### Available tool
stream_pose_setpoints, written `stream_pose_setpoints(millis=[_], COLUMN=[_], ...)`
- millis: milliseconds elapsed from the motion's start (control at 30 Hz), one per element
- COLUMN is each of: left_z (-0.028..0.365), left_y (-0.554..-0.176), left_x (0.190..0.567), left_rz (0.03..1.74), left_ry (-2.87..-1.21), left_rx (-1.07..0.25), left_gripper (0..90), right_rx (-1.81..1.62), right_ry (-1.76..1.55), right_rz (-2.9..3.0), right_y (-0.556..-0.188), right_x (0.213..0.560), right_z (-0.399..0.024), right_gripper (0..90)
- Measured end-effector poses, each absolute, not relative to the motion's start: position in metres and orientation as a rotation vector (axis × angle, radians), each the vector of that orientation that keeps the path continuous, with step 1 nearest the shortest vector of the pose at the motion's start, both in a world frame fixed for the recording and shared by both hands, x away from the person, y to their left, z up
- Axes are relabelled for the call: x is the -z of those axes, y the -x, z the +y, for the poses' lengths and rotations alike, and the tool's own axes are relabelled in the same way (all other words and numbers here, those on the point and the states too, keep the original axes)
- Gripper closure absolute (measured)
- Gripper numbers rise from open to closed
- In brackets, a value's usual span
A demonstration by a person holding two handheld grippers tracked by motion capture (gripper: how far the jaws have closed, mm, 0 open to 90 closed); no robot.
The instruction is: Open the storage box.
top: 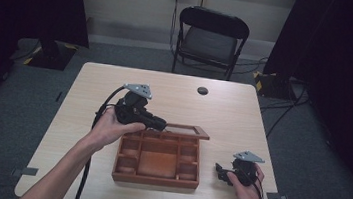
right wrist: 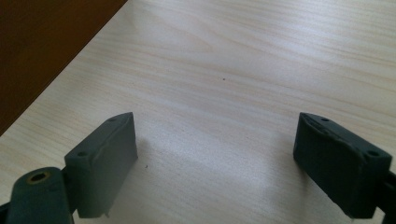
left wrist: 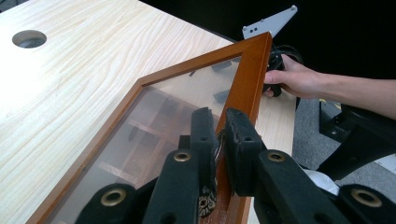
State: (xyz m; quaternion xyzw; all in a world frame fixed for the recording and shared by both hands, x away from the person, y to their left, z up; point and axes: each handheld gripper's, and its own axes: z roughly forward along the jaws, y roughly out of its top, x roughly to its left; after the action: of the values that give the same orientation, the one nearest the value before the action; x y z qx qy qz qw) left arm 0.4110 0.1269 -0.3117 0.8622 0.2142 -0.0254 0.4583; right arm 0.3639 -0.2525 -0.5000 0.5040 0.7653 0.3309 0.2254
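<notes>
Two claws work at one counter (top: 223,110). At the left of the high view, the left forearm rises from about 7 o'clock toward the middle, the hand wrapped around the left claw (top: 159,125), which points toward 4 o'clock over the back edge of the box (top: 156,170). The left gripper view shows that claw (left wrist: 220,135) clenched on the wooden frame of the glass lid (left wrist: 247,79), one jaw on each side of the rail. The lid is lifted, standing tilted over the box's compartments. The box sits near the counter's front edge, centre. At the right, toward 5 o'clock, the right hand cups the right claw (top: 220,171) low over the counter, just beside the box's right wall, pointing toward 9 o'clock. In the right gripper view its jaws (right wrist: 215,163) are released, spread wide over bare wood with nothing between them.
</notes>
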Motion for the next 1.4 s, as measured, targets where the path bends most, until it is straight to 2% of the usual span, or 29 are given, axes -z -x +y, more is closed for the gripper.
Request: stream_pose_setpoints(millis=[1400], left_z=[0.1269], left_y=[-0.411], left_x=[0.3118], left_rz=[0.532], left_ry=[-2.127], left_rx=[0.071], left_gripper=[82.2], right_rx=[-0.913], right_ry=[-1.39], right_rz=[2.111], right_y=[-0.3639], right_x=[0.5], right_z=[-0.2524], right_gripper=[12.7])
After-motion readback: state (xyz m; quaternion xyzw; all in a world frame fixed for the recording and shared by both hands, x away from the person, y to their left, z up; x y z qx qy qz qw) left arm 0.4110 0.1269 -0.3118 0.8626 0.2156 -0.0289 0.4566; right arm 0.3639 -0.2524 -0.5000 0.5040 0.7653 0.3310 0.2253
